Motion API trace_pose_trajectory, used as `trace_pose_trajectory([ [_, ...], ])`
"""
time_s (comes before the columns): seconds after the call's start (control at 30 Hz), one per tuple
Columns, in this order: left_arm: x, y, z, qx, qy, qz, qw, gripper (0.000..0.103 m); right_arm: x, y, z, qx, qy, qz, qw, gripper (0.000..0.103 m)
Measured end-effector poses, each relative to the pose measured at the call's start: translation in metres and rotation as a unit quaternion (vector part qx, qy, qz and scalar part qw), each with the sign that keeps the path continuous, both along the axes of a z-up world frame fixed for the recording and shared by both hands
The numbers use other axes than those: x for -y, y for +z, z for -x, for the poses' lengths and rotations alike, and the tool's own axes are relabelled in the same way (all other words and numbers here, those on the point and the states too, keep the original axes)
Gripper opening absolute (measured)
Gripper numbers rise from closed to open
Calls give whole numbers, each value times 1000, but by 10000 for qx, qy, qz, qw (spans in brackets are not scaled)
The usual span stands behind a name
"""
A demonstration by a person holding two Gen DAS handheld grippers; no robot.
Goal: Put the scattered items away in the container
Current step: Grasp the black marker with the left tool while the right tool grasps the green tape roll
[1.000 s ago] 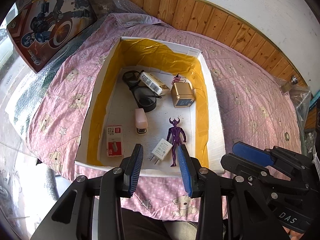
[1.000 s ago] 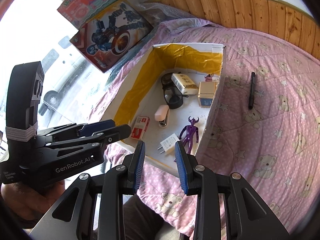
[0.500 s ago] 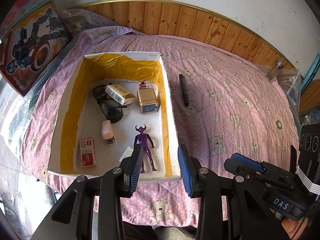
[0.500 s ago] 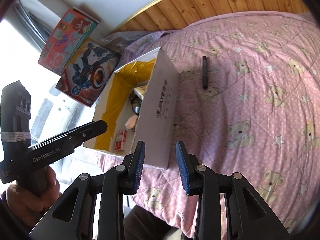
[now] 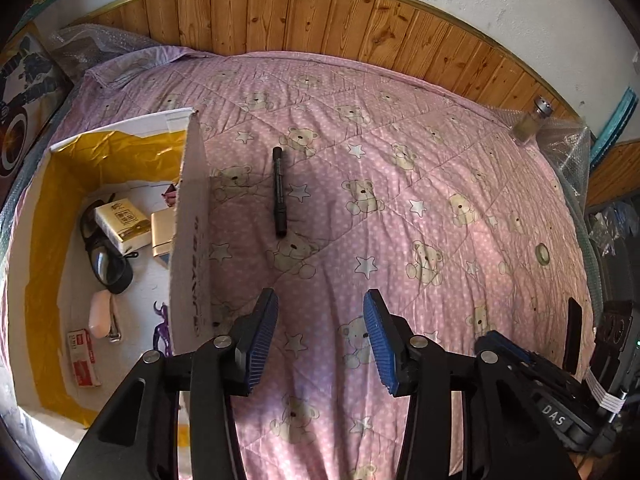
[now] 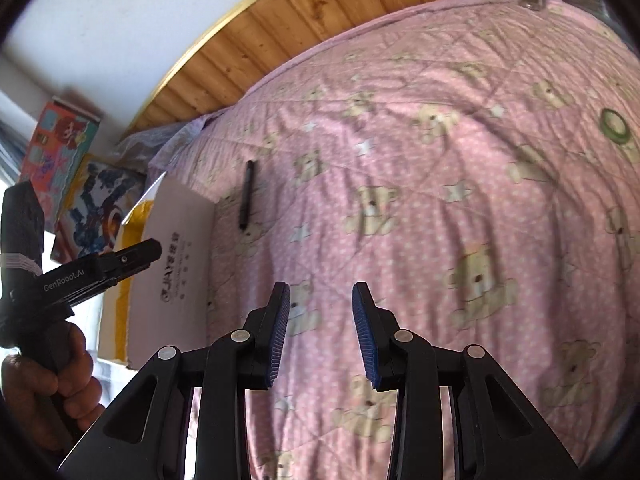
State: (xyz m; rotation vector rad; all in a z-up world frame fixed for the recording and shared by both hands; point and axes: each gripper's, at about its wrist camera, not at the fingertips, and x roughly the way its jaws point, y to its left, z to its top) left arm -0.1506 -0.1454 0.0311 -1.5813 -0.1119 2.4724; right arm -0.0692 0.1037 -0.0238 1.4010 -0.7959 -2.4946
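A black pen lies alone on the pink bear-print quilt, just right of the white box with yellow lining. Inside the box I see dark glasses, a cream carton, a gold box, a pink stapler, a red-white pack and part of a purple figure. My left gripper hangs open over the quilt, short of the pen. My right gripper is open too, above bare quilt right of the box. Nothing sits between either pair of fingers.
A small green ring rests on the quilt at the right. A glass jar stands at the far right corner by bubble wrap. Toy boxes lean at the left. A wooden headboard runs behind the bed.
Both grippers have swung right, away from over the box and onto the open quilt; the pen has come into the left wrist view. Both stay open.
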Motion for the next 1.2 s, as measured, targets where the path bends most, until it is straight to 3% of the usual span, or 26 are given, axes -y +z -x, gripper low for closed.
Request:
trace_pose_trajectory([
  [0.1, -9, -20, 26, 209, 123, -24, 9997, 46, -52, -4, 1, 42, -549, -94, 9984, 36],
  [0.17, -9, -32, 44, 271, 258, -41, 9993, 46, -92, -1, 2, 7, -980, -243, 9949, 42],
  [0.3, -3, -57, 79, 404, 539, 108, 9977, 46, -169, 0, 9, 156, -1838, -825, 9794, 50],
  [0.53, 2, -97, 126, 648, 847, 250, 9940, 47, -252, -29, 39, 633, -2268, -1599, 9586, 55],
  [0.73, 0, -129, 153, 750, 949, 502, 9914, 47, -273, -48, 58, 801, -2083, -2045, 9531, 55],
  [0.87, -3, -130, 160, 462, 880, 598, 9932, 46, -269, -57, 72, 725, -1746, -1958, 9623, 55],
  [0.93, -4, -130, 158, 371, 836, 625, 9938, 42, -266, -58, 77, 707, -1669, -2068, 9615, 55],
  [0.97, -7, -129, 157, 290, 748, 686, 9944, 30, -266, -61, 79, 762, -1629, -2107, 9609, 52],
  [1.07, -12, -128, 153, 190, 533, 719, 9958, 14, -264, -65, 81, 749, -1516, -2176, 9613, 48],
  [1.2, -11, -126, 154, 189, 549, 573, 9967, 14, -263, -62, 77, 696, -1516, -2213, 9608, 46],
])
